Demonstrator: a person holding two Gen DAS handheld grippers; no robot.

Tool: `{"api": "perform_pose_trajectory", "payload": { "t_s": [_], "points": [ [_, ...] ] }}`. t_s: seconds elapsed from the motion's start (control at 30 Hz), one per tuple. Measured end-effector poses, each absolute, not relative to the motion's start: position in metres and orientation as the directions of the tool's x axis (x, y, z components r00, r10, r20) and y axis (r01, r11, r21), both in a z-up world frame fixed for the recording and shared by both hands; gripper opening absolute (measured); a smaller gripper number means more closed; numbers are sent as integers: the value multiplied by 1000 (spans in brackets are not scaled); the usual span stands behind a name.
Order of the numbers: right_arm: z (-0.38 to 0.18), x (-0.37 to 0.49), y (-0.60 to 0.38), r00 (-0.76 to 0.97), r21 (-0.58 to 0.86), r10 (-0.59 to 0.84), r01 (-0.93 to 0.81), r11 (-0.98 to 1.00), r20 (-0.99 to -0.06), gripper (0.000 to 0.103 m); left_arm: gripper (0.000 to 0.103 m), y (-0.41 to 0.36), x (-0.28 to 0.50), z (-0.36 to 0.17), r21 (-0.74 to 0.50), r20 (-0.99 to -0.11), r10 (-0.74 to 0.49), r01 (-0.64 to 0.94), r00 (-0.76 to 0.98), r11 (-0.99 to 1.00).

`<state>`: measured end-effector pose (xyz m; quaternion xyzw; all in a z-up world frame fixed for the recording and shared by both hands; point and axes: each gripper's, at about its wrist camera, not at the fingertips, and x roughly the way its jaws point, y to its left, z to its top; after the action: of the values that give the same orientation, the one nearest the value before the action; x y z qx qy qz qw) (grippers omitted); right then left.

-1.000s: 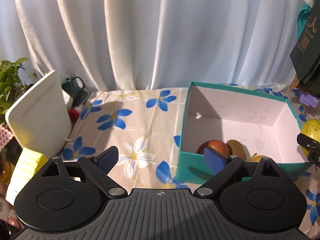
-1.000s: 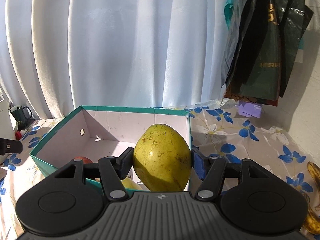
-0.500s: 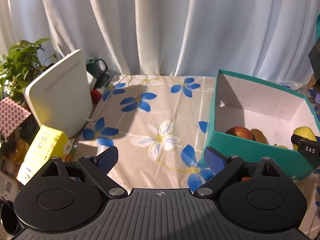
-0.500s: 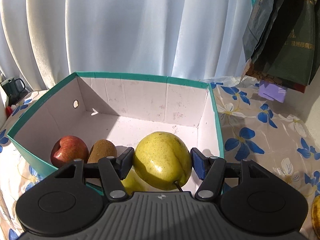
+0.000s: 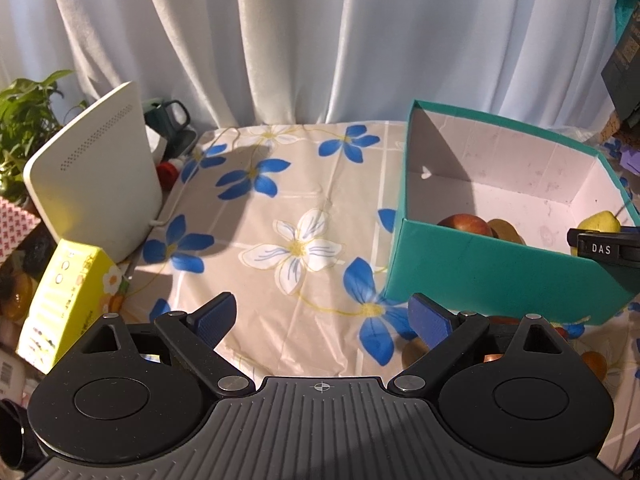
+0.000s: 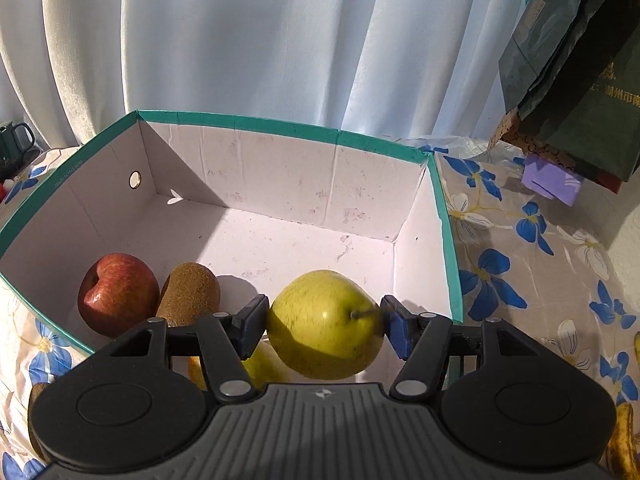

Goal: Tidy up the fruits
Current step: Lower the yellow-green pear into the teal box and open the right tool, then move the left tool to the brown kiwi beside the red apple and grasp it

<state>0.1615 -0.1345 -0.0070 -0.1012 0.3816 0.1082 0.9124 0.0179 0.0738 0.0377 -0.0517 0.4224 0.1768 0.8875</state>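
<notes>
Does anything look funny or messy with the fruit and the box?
Mostly tidy. The apple and kiwi sit neatly in the teal box. The right gripper holds the pear sideways, stem toward the camera. One oddity: a brown-spotted banana lies on the tablecloth, outside the box.

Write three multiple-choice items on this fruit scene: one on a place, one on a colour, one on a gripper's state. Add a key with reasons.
1. Where is the red apple?
A. inside the box
B. on the cloth
C. in the left gripper

2. What colour is the box outside?
A. purple
B. teal
C. yellow

3. What is the right gripper doing?
A. standing open and empty
B. gripping a pear
C. gripping a kiwi

Key: 1 A, the apple lies on the box floor beside the kiwi. 2 B, rim and outer walls are teal. 3 B, both pads press the yellow-green pear over the box.
</notes>
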Motion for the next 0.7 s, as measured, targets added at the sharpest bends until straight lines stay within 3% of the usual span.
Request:
{"api": "perform_pose_trajectory", "payload": {
  "t_s": [0.3, 0.33, 0.43, 0.57, 0.7],
  "points": [
    [2, 159, -138, 711, -120, 106, -260, 958, -695, 62, 97, 67, 20, 20, 43, -789, 207, -284, 578, 958],
    [6, 155, -140, 723, -115, 113, -259, 959, -682, 65, 97, 65, 19, 17, 36, -789, 188, -261, 585, 965],
    [27, 133, -149, 785, -100, 138, -247, 964, -604, 87, 98, 56, 14, 9, 51, -782, 164, -200, 601, 978],
    [54, 82, -168, 866, -27, 198, -237, 971, -460, 103, 100, 45, 10, -4, 82, -755, 141, -120, 640, 989],
    [59, 40, -187, 891, 56, 239, -236, 970, -385, 103, 100, 34, 8, -18, 136, -742, 125, -36, 659, 990]
  ]
}}
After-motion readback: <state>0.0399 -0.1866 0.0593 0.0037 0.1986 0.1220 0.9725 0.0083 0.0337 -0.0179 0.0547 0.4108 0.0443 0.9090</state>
